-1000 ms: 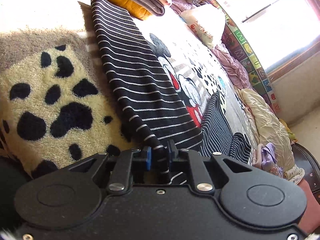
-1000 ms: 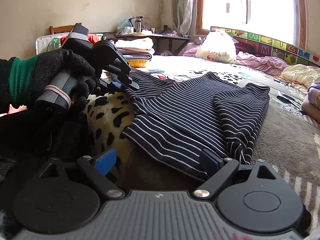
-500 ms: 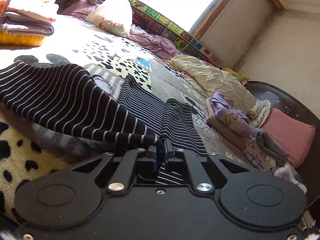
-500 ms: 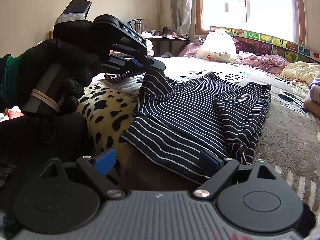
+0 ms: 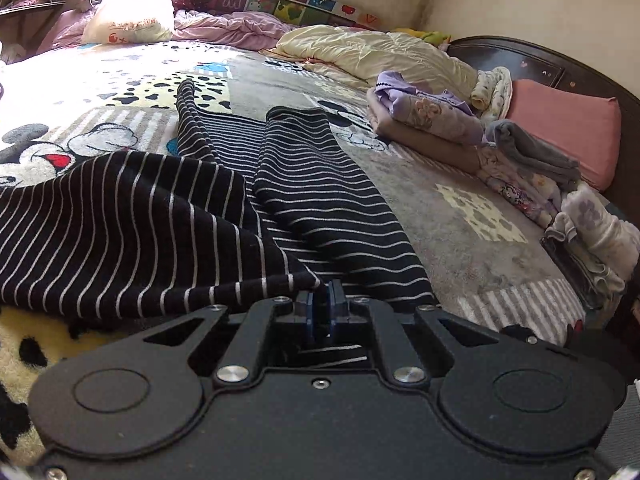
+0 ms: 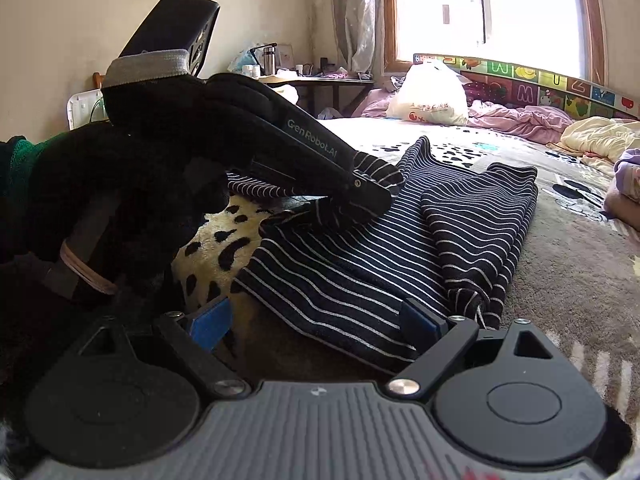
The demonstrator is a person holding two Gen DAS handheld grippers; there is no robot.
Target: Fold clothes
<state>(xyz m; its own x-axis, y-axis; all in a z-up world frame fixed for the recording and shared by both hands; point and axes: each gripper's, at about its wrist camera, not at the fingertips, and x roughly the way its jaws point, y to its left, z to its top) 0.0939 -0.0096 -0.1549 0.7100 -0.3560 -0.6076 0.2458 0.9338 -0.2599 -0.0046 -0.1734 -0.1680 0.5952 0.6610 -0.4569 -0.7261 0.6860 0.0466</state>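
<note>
On the bed, the left gripper pinches the striped garment's edge; carry it flat across, aligning edges, while the right gripper, spread wide, hovers empty nearby.

Striped garment lies on the bed blanket, folded clothes to its right.

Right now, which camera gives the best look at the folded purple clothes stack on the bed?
The left wrist view. The folded purple clothes stack sits whole on the bed, right of the striped garment, floral print visible. The right wrist view catches only a purple sliver cut off at its right edge.
</note>
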